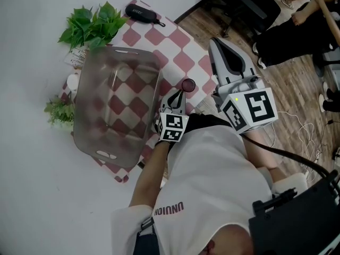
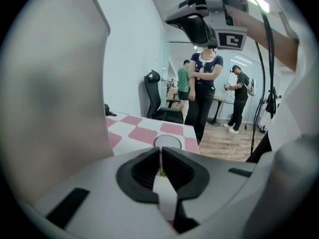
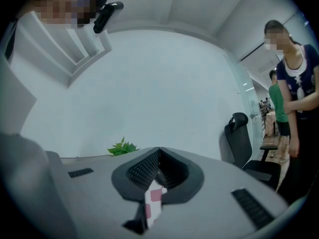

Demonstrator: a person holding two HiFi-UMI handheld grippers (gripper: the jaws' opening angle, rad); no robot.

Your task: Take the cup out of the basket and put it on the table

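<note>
A small dark red cup stands upright on the checkered cloth, to the right of the clear grey basket, which holds nothing. In the left gripper view its round rim sits just past the tips of my left gripper. That gripper's jaws are together, with only a thin slit between them. Whether the tips touch the cup I cannot tell. In the head view my left gripper points at the cup from below. My right gripper hovers shut and empty off the table's right edge, its jaws aimed at the wall.
A leafy plant and a black case lie beyond the basket, and a smaller plant sits on its left. Right of the table are wood floor with cables, office chairs and standing people.
</note>
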